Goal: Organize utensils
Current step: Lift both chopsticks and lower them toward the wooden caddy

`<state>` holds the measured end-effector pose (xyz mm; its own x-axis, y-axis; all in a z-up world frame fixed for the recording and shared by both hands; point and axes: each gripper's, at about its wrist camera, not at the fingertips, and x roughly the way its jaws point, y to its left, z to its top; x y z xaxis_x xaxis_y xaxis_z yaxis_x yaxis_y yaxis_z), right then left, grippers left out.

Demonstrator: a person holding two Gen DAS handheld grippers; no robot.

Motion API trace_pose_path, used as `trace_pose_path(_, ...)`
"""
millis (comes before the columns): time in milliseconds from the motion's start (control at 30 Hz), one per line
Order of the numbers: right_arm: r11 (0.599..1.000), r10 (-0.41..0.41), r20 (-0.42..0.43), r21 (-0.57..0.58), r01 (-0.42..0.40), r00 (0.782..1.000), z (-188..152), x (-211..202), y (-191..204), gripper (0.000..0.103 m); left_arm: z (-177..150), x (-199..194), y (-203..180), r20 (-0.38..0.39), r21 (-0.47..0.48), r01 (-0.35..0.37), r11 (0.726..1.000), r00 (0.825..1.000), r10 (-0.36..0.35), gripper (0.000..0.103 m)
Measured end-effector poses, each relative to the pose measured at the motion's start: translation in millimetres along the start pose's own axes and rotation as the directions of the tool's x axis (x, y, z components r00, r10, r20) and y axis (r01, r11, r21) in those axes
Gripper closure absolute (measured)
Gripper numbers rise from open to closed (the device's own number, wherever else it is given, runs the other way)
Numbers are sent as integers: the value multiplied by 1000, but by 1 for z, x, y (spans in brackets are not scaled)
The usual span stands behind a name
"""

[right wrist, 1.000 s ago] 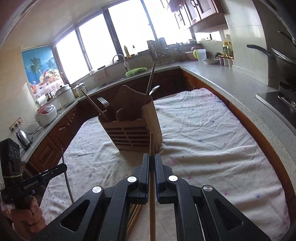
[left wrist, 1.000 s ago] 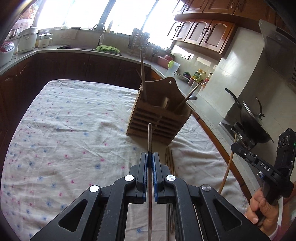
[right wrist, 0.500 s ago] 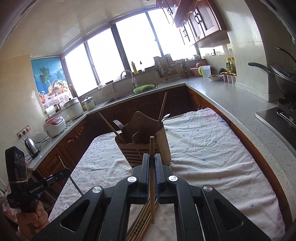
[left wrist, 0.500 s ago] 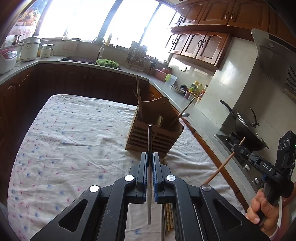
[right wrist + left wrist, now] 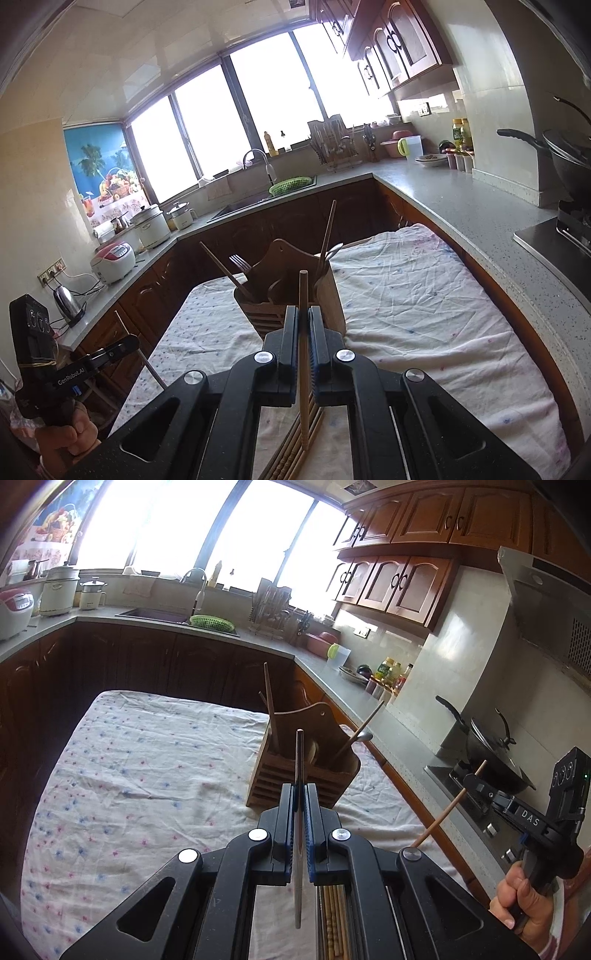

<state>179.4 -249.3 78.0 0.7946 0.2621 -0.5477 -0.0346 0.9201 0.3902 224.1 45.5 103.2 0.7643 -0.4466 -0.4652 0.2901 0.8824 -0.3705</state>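
Note:
A wooden utensil holder (image 5: 303, 771) (image 5: 295, 291) stands on the cloth-covered table, with chopsticks, a fork (image 5: 241, 263) and a spoon (image 5: 364, 735) in it. My left gripper (image 5: 299, 797) is shut on a grey metal chopstick (image 5: 299, 760), held up in front of the holder. My right gripper (image 5: 303, 321) is shut on a wooden chopstick (image 5: 303, 295), also raised before the holder. The right gripper also shows in the left wrist view (image 5: 476, 779), and the left gripper in the right wrist view (image 5: 129, 341). Several loose chopsticks (image 5: 334, 919) (image 5: 295, 446) lie on the cloth below the grippers.
The table has a white flowered cloth (image 5: 147, 775). A grey counter (image 5: 461, 206) runs along the right with a wok (image 5: 491, 757) on the stove. The far counter holds a sink, a green basket (image 5: 212, 622), rice cookers (image 5: 147, 225) and a kettle (image 5: 66, 299).
Both grippers have risen and tilted up with their chopsticks, lifting them off the cloth. The holder now appears farther off and lower in both views.

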Motion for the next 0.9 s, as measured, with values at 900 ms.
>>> trace_pose_path(900, 1000, -6, 236, 0, 6, 972, 114, 91, -3, 98, 78, 140, -2, 245, 34, -79, 996, 967, 68, 100)
